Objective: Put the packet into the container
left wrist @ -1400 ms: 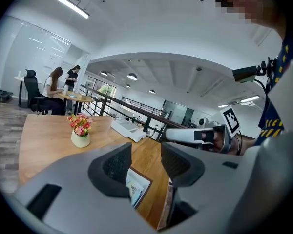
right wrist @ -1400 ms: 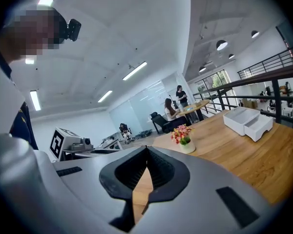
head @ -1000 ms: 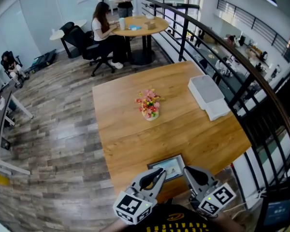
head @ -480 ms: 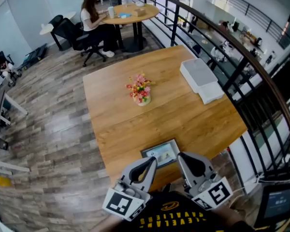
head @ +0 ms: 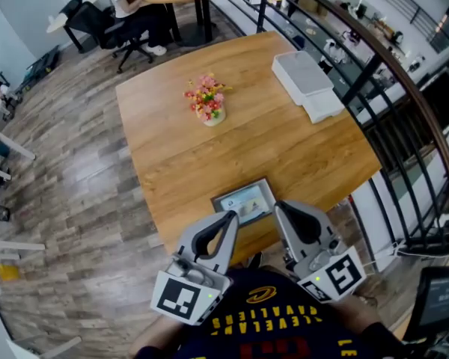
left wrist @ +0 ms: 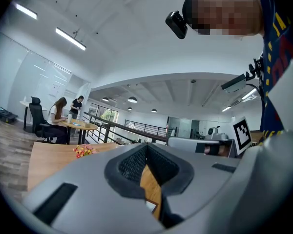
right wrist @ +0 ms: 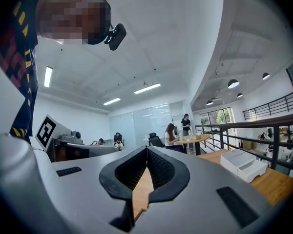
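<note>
Closer now, packet sits partly behind left gripper.

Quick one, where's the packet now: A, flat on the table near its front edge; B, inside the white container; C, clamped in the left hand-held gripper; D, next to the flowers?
A: the packet lies flat near the front edge of the table, apart from the white container.

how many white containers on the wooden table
2. A larger white container at the far right edge of the wooden table, and a smaller white container right beside it, nearer the camera.
</note>
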`<action>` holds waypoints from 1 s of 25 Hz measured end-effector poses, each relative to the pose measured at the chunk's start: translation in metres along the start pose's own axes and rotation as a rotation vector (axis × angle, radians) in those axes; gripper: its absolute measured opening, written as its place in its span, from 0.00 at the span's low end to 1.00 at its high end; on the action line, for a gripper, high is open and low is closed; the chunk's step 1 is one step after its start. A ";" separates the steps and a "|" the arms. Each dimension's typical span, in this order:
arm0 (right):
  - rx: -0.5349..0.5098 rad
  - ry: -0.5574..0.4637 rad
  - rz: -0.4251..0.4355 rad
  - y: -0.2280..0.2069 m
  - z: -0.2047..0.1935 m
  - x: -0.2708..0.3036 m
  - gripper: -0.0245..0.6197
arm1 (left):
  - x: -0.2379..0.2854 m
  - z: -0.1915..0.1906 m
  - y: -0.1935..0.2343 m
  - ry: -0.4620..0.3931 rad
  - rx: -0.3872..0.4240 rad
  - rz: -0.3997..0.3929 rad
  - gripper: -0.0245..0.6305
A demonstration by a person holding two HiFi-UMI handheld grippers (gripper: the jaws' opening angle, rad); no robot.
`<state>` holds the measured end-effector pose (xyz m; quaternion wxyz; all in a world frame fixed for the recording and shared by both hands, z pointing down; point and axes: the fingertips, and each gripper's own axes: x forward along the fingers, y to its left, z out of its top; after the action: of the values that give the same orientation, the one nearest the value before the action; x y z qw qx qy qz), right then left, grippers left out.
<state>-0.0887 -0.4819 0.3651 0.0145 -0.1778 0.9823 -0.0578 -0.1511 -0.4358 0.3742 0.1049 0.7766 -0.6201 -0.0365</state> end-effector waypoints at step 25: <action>0.010 0.018 0.013 0.006 -0.005 -0.002 0.05 | -0.003 -0.009 0.007 0.028 -0.023 0.030 0.04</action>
<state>-0.0890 -0.4751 0.3696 0.0067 -0.1707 0.9832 -0.0641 -0.1571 -0.4338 0.3842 0.1230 0.7663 -0.6299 -0.0311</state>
